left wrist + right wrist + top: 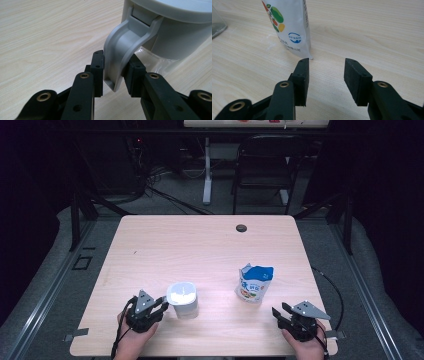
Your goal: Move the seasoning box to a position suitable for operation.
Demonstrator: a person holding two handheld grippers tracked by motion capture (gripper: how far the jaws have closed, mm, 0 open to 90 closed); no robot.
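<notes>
A white lidded jug (182,299) stands near the front left of the wooden table (200,245). Its grey curved handle (122,50) runs down between the jaws of my left gripper (115,72), which is shut on it from both sides; from above, that left gripper (164,304) sits just left of the jug. A blue-and-white pouch (254,282) with a torn-open top stands upright at the front right. My right gripper (279,311) lies open to the right of it, nearer the front edge. In the right gripper view the pouch (289,27) is ahead and left of the right gripper (327,75), apart from it.
A dark round grommet (241,228) sits in the table's far edge. A black chair (265,165) and a desk leg (207,170) stand beyond the table. Part of a clear container (217,22) shows at the left edge of the right gripper view.
</notes>
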